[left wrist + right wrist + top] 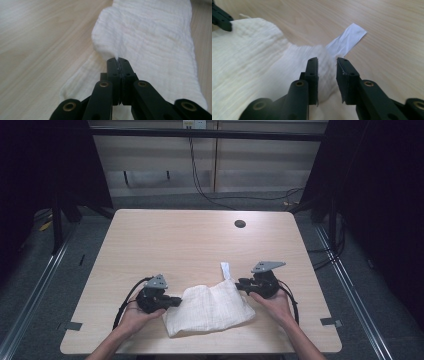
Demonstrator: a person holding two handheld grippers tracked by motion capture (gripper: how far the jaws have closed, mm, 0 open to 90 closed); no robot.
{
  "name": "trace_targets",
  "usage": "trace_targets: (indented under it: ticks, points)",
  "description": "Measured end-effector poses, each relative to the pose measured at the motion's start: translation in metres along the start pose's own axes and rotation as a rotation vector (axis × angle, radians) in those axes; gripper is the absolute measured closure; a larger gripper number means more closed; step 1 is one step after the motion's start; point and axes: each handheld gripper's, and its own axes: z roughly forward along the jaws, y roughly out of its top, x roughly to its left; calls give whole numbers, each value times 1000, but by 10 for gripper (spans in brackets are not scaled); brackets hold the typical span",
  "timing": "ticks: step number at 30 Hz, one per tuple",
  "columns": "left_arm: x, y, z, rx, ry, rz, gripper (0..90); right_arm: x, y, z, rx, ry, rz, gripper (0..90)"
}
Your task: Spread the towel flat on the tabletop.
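Nearest my lens, the left tool (pixel 117 60) is pressed together on a pinch of the white cloth (pixel 155 50), so I have that edge anchored. Across it, my right tool (pixel 327 62) is spread, straddling the far edge beside the label (pixel 347 41) (not yet gripping). That cloth lies crumpled on the tabletop (pixel 190 240), between both tools.

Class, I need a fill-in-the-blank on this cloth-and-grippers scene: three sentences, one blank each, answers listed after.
1. The left gripper has its jaws ____ on an edge of the white cloth.
2. The right gripper has its jaws ____, with cloth between them.
3. A white tag sticks out from the cloth and lies on the ____ table.

Missing words: shut; open; wooden
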Motion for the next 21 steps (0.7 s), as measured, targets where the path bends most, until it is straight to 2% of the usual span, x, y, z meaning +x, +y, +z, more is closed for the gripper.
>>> trace_targets:
  ticks: [1, 4, 5, 7, 8, 9, 11, 12, 17, 19, 20, 21]
  points:
    - [2, 0, -2, -1, 6, -3, 891, -2, 2, 7, 11, 10, 8, 677]
    - [5, -1, -11, -34, 11, -18, 892, -1, 5, 25, 56, -6, -28, 638]
    - [6, 0, -14, -47, 8, -16, 891, 0, 5, 30, 54, -9, -32, 626]
    - [6, 0, -16, -58, 10, -17, 891, 1, 4, 32, 66, -25, -41, 615]
    - [5, 0, -19, -66, 14, -10, 891, 3, 2, 36, 79, -49, -50, 596]
    - [5, 0, -20, -65, 13, -6, 891, 3, 1, 36, 82, -67, -57, 588]
    - [4, 0, -20, -63, 17, -5, 890, 2, 0, 37, 71, -73, -51, 571]
    - [3, 0, -20, -62, 23, 3, 890, 2, 0, 36, 77, -98, -52, 560]
    - [0, 1, -18, -59, 36, 15, 889, 3, -1, 36, 77, -105, -75, 564]
    - [-2, 1, -18, -57, 33, 22, 888, 2, 0, 34, 78, -109, -63, 553]
    - [-3, 2, -18, -57, 30, 29, 888, -3, 1, 29, 38, -84, -23, 559]
    - [-3, 2, -18, -57, 30, 29, 888, -7, 2, 26, 30, -98, -13, 570]
